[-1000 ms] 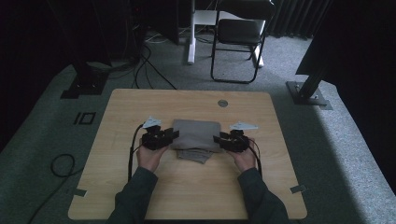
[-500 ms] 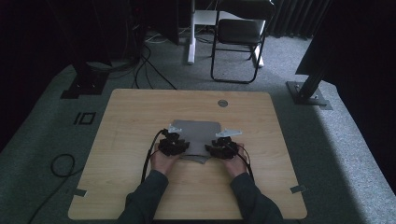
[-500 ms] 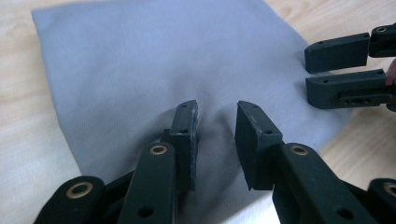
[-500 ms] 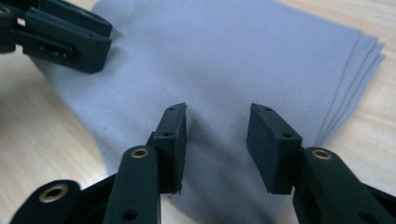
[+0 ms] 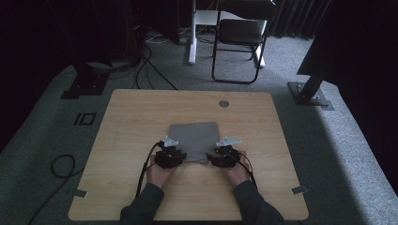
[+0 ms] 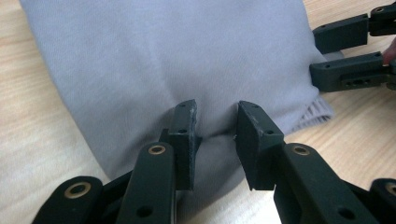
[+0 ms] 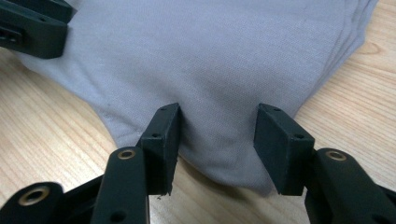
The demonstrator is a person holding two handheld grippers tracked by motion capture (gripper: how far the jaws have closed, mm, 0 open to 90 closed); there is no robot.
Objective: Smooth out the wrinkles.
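The folded grey cloth (image 5: 192, 140) lies flat on the surface (image 5: 131, 122), a little toward the person's side of the middle, with its near edge between the two hands. In the right gripper view its far side shows several stacked layers, so it is folded more than once; a ribbed hem (image 6: 314, 111) sticks out at one near corner in the left gripper view.

The left hand-held gripper (image 6: 215, 122) sits at the near left corner with its jaws part-open, straddling a small ridge of fabric; the pads do not clearly pinch it. The right hand-held gripper (image 7: 215, 125) is at the near right corner, and its jaws have just been opening; they stand apart over the cloth edge with fabric lying between them, not squeezed.

The work looks like folding or smoothing, with both corners about to be taken or just let go. The risks follow from the loose jaws:
- A pinch on the top layer alone would peel the stack apart when lifted.
- If one side closes before the other, the cloth may skew and the fold go crooked.
- A jaw tip pushing low could slide the whole cloth across the smooth wood instead of gripping it.
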